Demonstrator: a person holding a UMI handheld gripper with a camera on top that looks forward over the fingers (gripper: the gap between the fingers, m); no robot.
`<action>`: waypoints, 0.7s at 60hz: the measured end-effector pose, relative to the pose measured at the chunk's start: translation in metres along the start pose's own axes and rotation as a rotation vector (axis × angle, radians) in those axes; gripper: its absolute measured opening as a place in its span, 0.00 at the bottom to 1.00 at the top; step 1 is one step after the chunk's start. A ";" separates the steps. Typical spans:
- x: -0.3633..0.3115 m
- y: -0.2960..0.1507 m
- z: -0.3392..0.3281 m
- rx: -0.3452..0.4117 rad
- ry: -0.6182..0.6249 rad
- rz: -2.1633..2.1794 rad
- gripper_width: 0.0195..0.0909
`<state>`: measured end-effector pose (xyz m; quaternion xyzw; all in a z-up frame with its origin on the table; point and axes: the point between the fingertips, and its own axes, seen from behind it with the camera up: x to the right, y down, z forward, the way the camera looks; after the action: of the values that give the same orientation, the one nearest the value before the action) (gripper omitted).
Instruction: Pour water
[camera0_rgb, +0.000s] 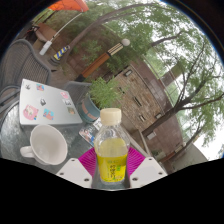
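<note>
Tool (111, 172) tight around bottle (111, 150), beside mug (46, 145), laptop (47, 103) beyond.

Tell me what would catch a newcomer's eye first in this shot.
The bottle of yellow liquid, white cap on, stands out first, gripped between the jaws of the gripper with the pink pads pressing both its sides. Just beside it sits a white mug on the glass table, with a sticker-covered laptop lying closed beyond the mug. Trees and a brick wall fill the background.
</note>
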<state>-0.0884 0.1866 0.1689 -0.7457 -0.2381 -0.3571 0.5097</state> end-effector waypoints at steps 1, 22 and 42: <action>0.000 -0.003 0.011 0.000 -0.026 0.071 0.25; -0.046 0.071 0.064 0.074 -0.223 0.829 0.25; -0.061 0.073 0.061 0.145 -0.313 0.884 0.36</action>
<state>-0.0567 0.2172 0.0647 -0.7827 0.0040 0.0284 0.6217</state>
